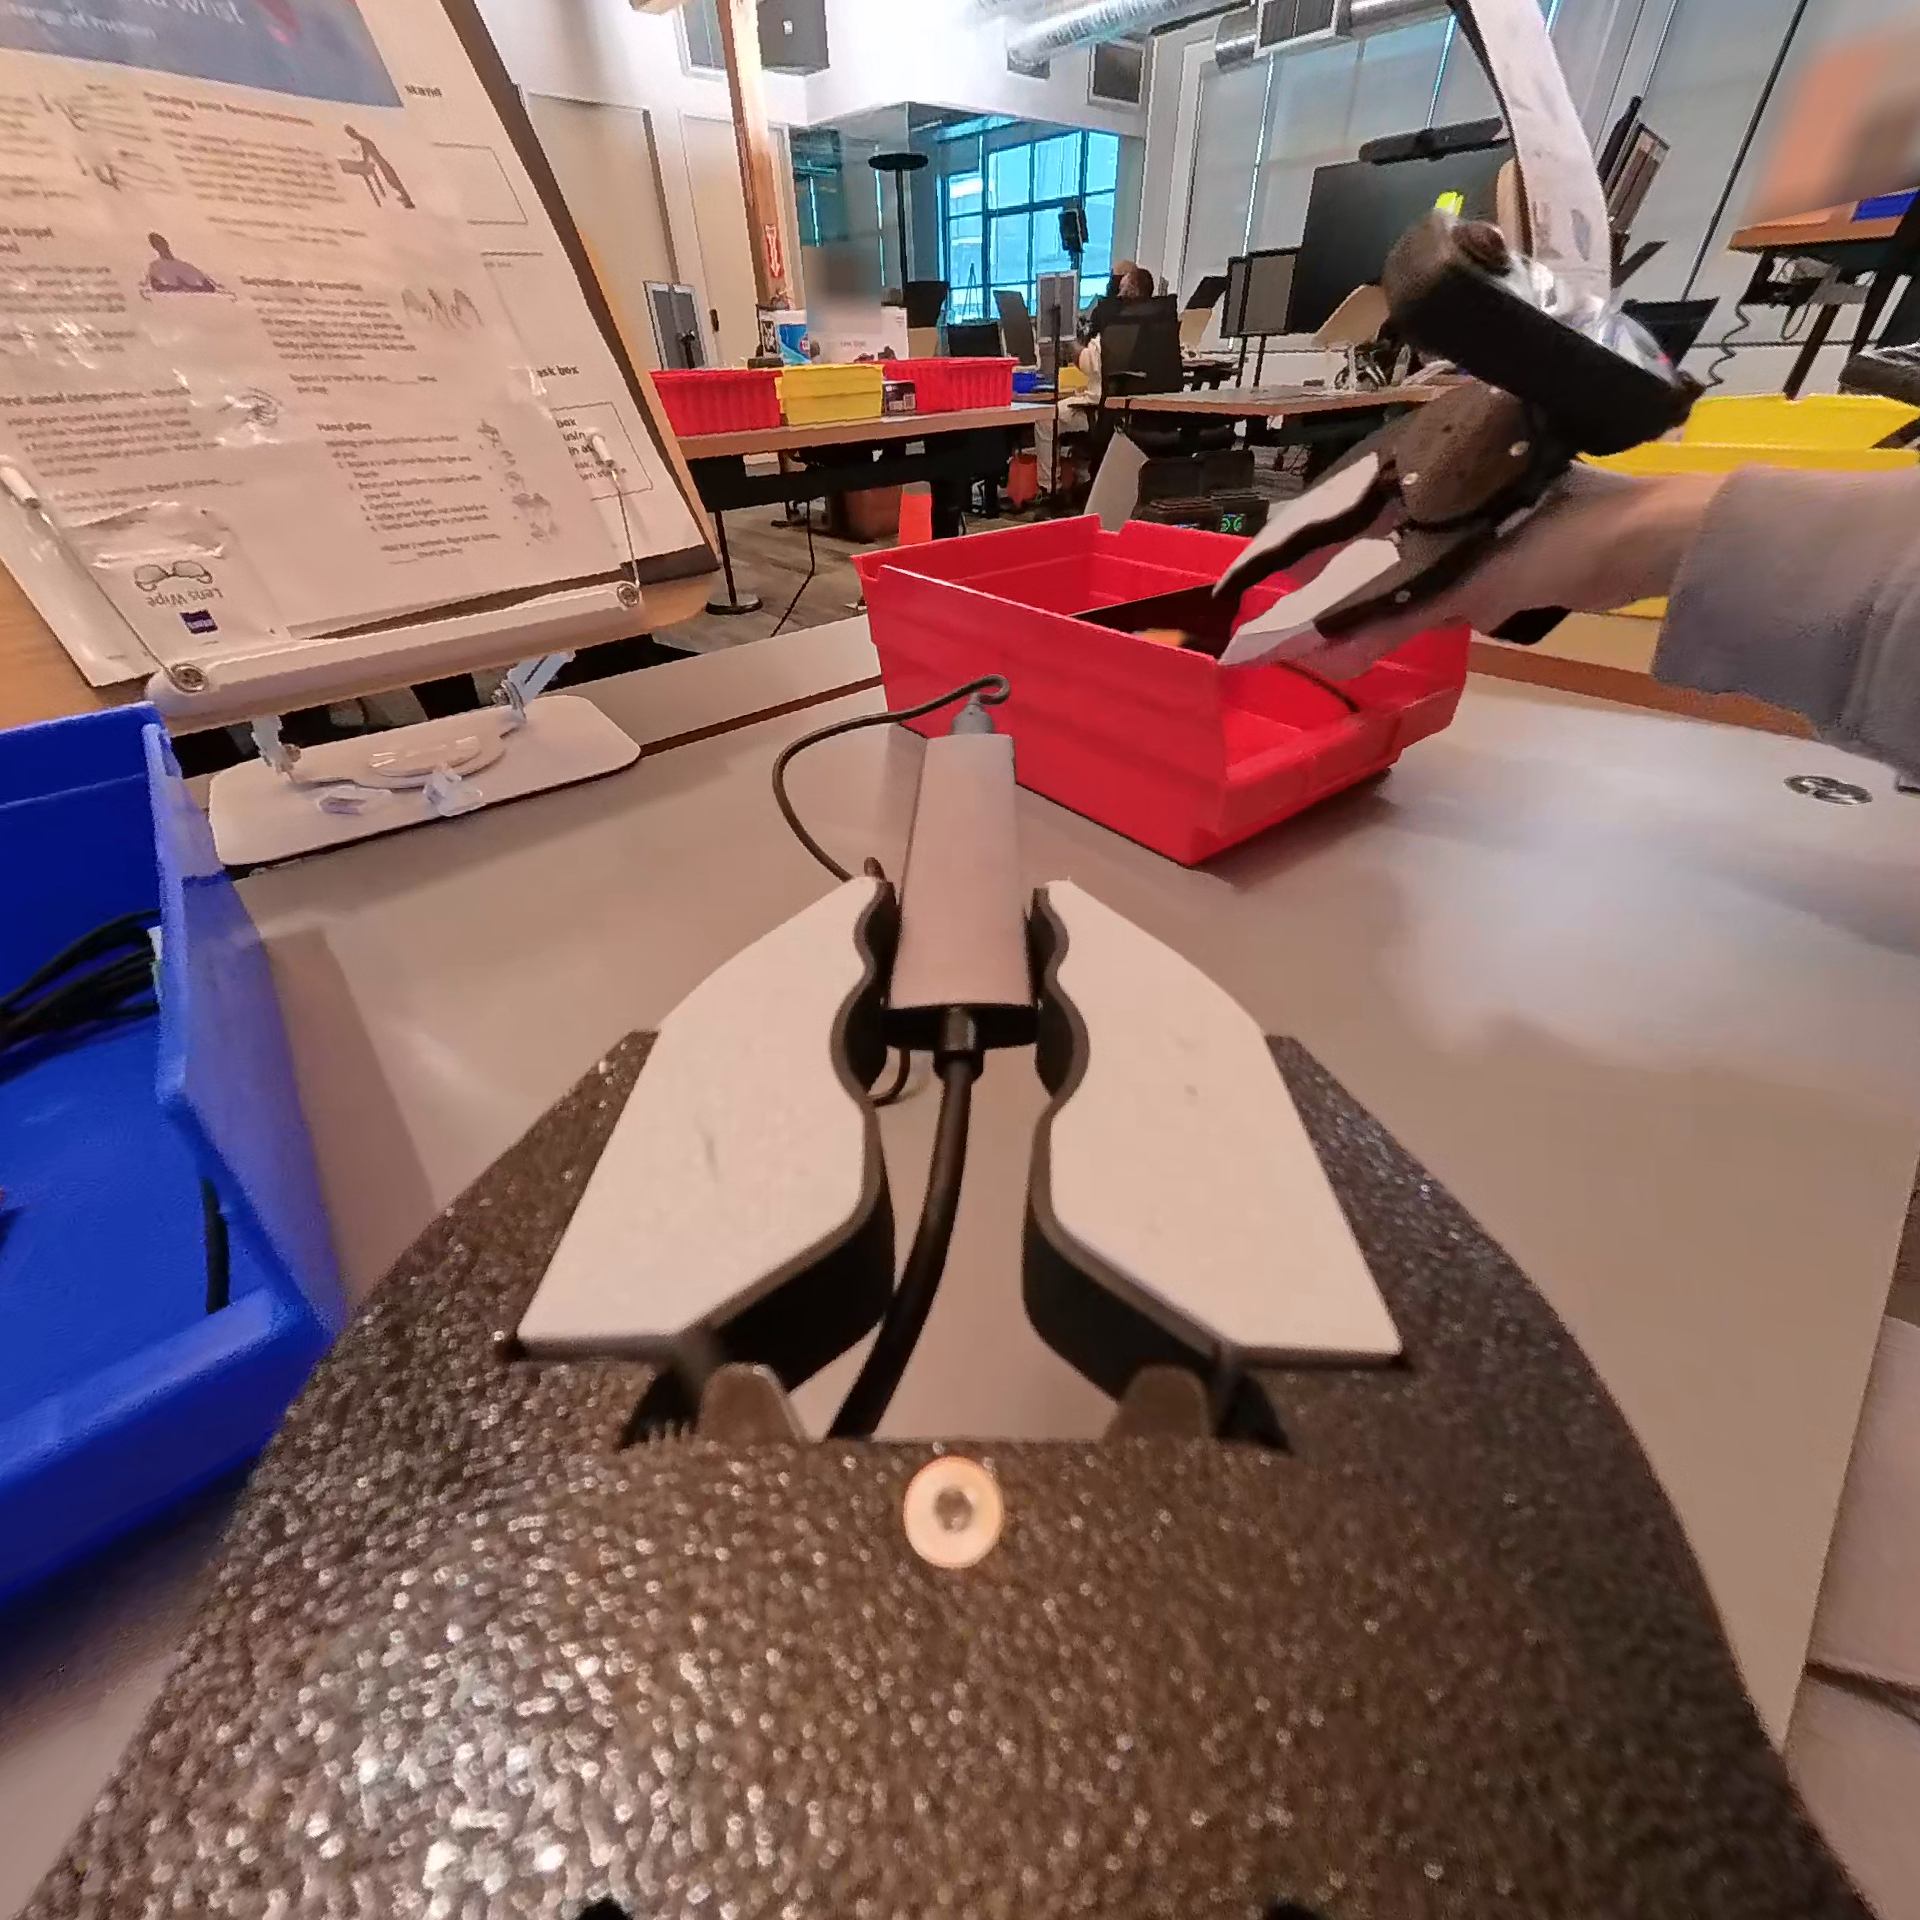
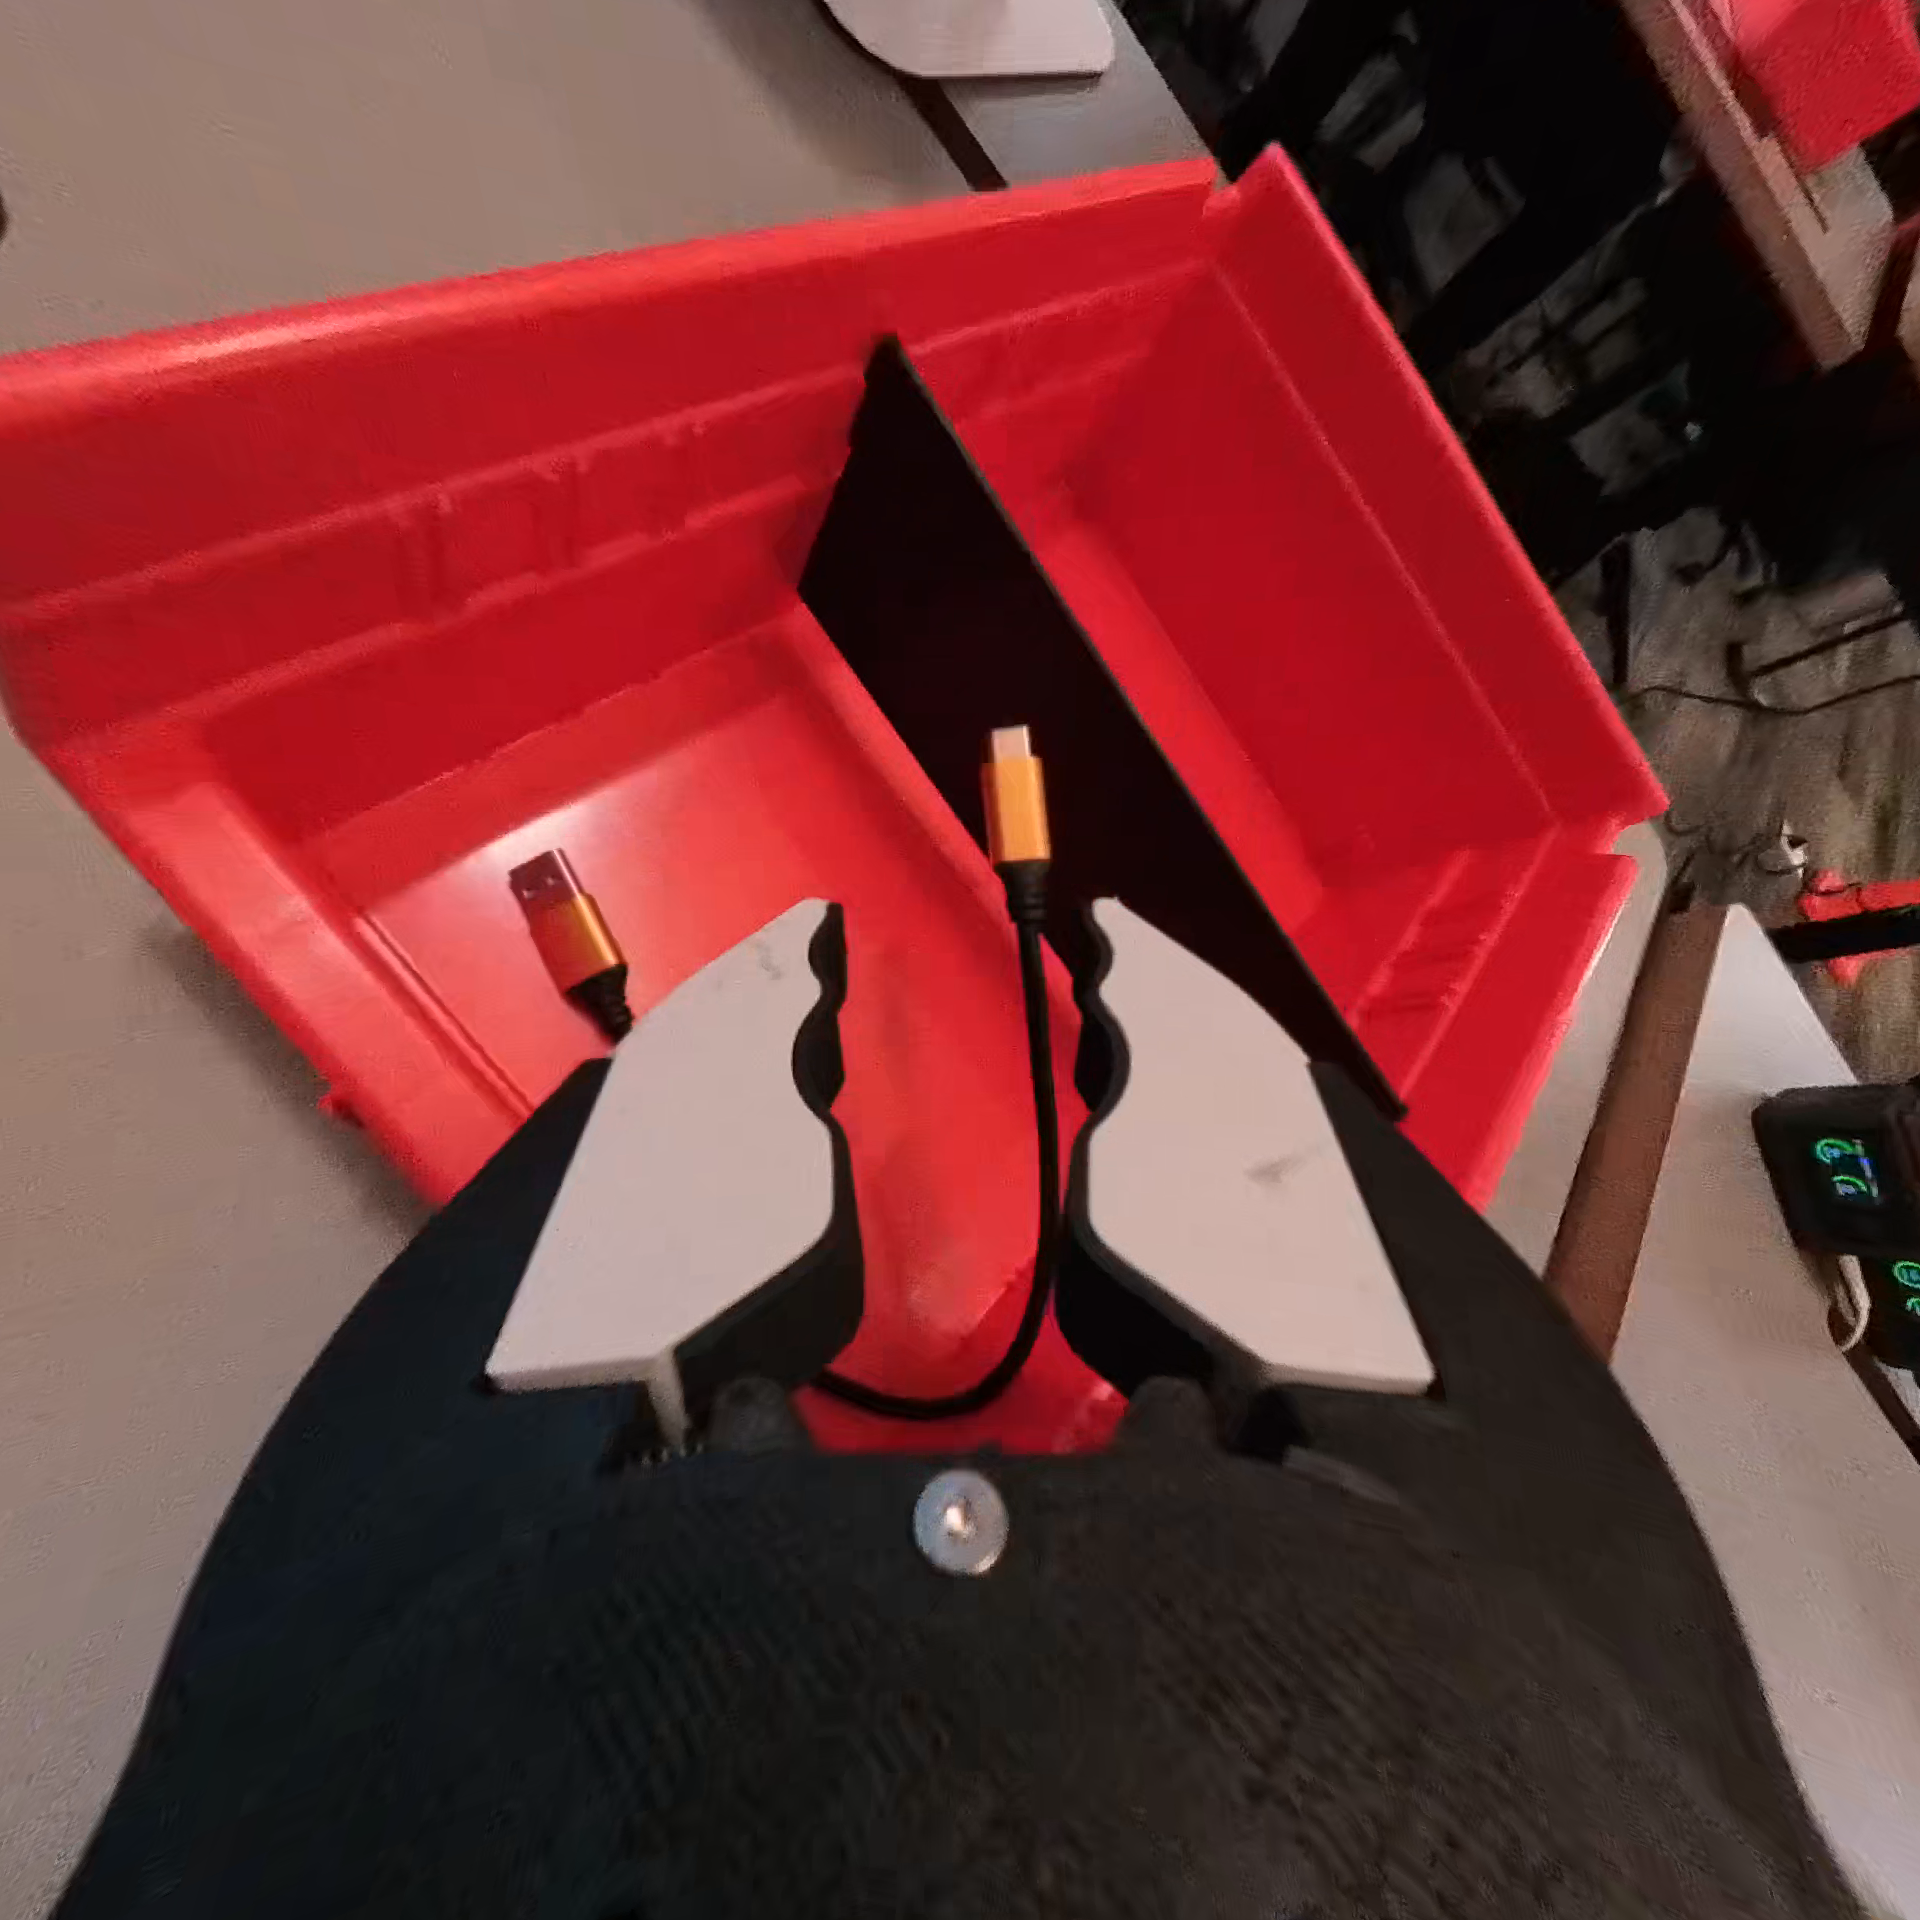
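— Where the left gripper [image 1: 961, 935] sits low over the grey table [image 1: 1455, 987], what is it closed on?
— A slim grey adapter [image 1: 961, 883], clamped between the fingertips. A black cable [image 1: 935, 1195] is plugged into its near end and runs back between the fingers; a thin dark lead [image 1: 800, 769] loops from its far end onto the table.
— What crowds it?
— A blue bin [image 1: 208, 1039] close on its left, wires inside. Bare tabletop lies open to the right. Beyond the bin, a document stand [image 1: 416, 748] with printed sheets. Ahead and right, the red bin [image 1: 1143, 748].
— And the right gripper [image 2: 961, 935]?
— Jaws apart, gripping nothing, hovering over the red bin's [image 2: 520, 436] near rim. A black cable with orange plugs [image 2: 1039, 1039] runs up between the fingers; one plug [image 2: 1013, 795] lies by the black divider [image 2: 987, 644], the other [image 2: 571, 925] left on the floor of that same compartment.
— Farther out?
— The table edge past the bin, then dark clutter on the floor.
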Demonstrator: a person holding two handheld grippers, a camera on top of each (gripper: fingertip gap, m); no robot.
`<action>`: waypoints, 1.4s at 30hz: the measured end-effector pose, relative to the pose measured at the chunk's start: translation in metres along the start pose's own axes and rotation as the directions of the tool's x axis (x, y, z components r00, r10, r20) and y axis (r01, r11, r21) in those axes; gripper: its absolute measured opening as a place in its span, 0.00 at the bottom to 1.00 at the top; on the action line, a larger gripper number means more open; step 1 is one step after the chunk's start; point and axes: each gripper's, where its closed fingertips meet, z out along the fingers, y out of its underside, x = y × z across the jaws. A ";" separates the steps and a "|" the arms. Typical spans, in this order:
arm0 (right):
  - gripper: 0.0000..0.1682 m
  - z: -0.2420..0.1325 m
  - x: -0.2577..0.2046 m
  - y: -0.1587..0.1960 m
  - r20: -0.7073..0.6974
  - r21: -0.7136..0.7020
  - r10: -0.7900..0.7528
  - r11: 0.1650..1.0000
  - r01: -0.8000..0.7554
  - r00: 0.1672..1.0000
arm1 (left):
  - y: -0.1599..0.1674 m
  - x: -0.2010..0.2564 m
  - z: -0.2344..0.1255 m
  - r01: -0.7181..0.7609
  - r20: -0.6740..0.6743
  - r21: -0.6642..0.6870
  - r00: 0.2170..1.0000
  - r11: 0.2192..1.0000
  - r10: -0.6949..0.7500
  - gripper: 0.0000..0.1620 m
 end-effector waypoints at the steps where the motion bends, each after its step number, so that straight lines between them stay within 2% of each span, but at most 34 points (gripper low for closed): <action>1: 0.28 0.001 0.003 -0.003 -0.002 -0.002 0.013 1.000 -0.013 1.000 | 0.000 0.000 0.000 0.002 -0.001 -0.001 1.000 1.000 -0.002 0.15; 3: 0.29 -0.002 0.009 -0.010 -0.011 -0.011 0.032 0.999 -0.032 0.999 | 0.000 0.000 -0.001 -0.005 0.002 -0.004 1.000 1.000 0.005 0.15; 4: 0.30 -0.008 0.015 -0.018 -0.058 0.008 0.046 0.999 -0.046 0.997 | -0.001 -0.001 -0.002 -0.009 0.006 -0.004 1.000 1.000 0.009 0.15; 6: 0.30 -0.029 0.013 -0.045 -0.084 0.122 0.110 0.988 -0.100 0.990 | -0.002 -0.004 -0.003 -0.014 0.013 0.001 1.000 1.000 0.014 0.15; 8: 0.27 -0.052 -0.022 -0.088 0.074 0.313 0.207 0.924 -0.220 0.975 | -0.002 -0.005 -0.005 -0.009 0.009 0.007 1.000 1.000 0.009 0.15; 10: 0.26 -0.075 -0.071 -0.127 0.247 0.462 0.204 0.834 -0.300 0.947 | -0.001 -0.007 -0.005 0.011 0.011 0.021 1.000 1.000 -0.011 0.15; 12: 0.24 -0.088 -0.109 -0.153 0.263 0.583 0.217 0.741 -0.334 0.940 | -0.001 -0.009 -0.005 0.025 0.030 0.041 0.999 0.999 -0.026 0.15; 15: 0.22 -0.084 -0.165 -0.176 0.362 0.625 0.245 0.653 -0.429 0.900 | -0.001 -0.006 -0.006 -0.008 0.038 0.071 0.999 0.997 0.005 0.15; 17: 0.19 -0.076 -0.182 -0.183 0.418 0.616 0.300 0.600 -0.510 0.857 | -0.003 0.003 -0.006 -0.046 0.008 0.088 0.999 0.995 0.045 0.15; 19: 0.20 -0.075 -0.186 -0.186 0.386 0.656 0.263 0.595 -0.464 0.884 | -0.004 0.013 -0.006 -0.087 -0.043 0.100 0.995 0.991 0.091 0.15; 21: 0.19 -0.090 -0.206 -0.193 0.331 0.742 0.005 0.617 -0.264 0.944 | -0.003 0.023 -0.007 -0.121 -0.124 0.097 0.983 0.988 0.133 0.15; 23: 0.19 -0.101 -0.227 -0.184 0.288 0.753 -0.263 0.656 -0.049 0.921 | -0.002 0.031 -0.012 -0.161 -0.211 0.106 0.961 0.981 0.181 0.15; 25: 0.22 -0.101 -0.225 -0.172 0.254 0.712 -0.339 0.699 0.063 0.906 | 0.002 0.039 -0.019 -0.187 -0.333 0.103 0.919 0.977 0.210 0.15; 27: 0.22 -0.107 -0.230 -0.163 0.338 0.700 -0.372 0.713 0.033 0.864 | 0.005 0.044 -0.027 -0.173 -0.436 0.112 0.876 0.978 0.205 0.15; 29: 0.17 -0.118 -0.244 -0.153 0.451 0.697 -0.415 0.717 -0.021 0.790 | 0.007 0.051 -0.038 -0.129 -0.543 0.121 0.822 0.984 0.174 0.15; 32: 0.16 -0.120 -0.265 -0.138 0.558 0.653 -0.463 0.757 -0.020 0.689 | 0.008 0.052 -0.050 -0.057 -0.622 0.128 0.773 0.990 0.124 0.15; 34: 0.16 -0.115 -0.272 -0.135 0.583 0.631 -0.467 0.776 -0.008 0.665 | 0.010 0.052 -0.054 -0.035 -0.647 0.127 0.755 0.991 0.110 0.15; 38: 0.08 -0.119 -0.282 -0.140 0.651 0.635 -0.454 0.765 -0.108 0.608 | 0.011 0.052 -0.057 -0.032 -0.662 0.131 0.741 0.991 0.111 0.15; 42: 0.13 -0.125 -0.280 -0.150 0.722 0.611 -0.398 0.751 -0.252 0.566 | 0.012 0.050 -0.058 -0.025 -0.661 0.138 0.742 0.990 0.111 0.15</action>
